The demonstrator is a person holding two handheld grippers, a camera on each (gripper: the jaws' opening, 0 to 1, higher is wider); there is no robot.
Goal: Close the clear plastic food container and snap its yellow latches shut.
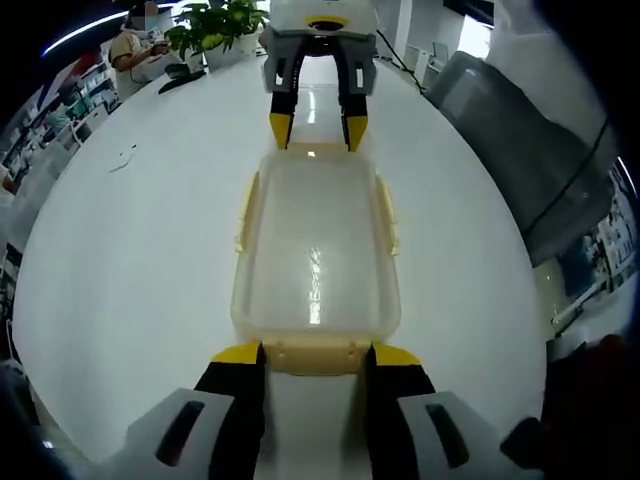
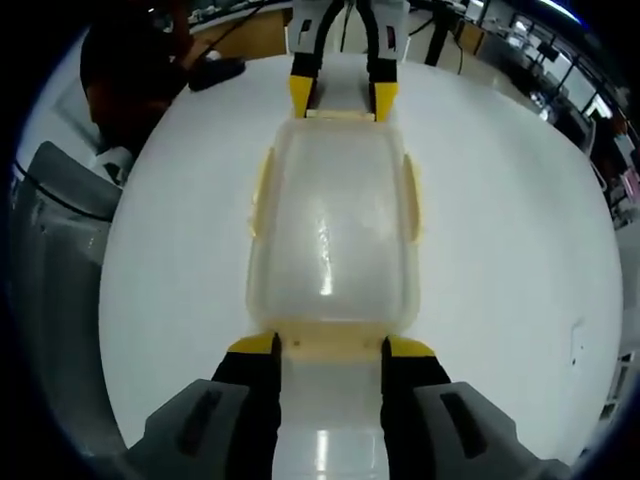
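The clear container lies lid-on at the middle of the white surface. The left tool and right tool sit at opposite short ends, jaws spread, tips flanking the yellow end latches. Side latches lie against the walls.

Between my left gripper tips, the clear plastic food container's near yellow end latch is partly covered; seated or not, can't tell. Same at my right gripper. Far end latch sits behind my opposite tips. Potted green plant beyond them is cut by the frame top. Blurred shelving far left, contents unreadable.
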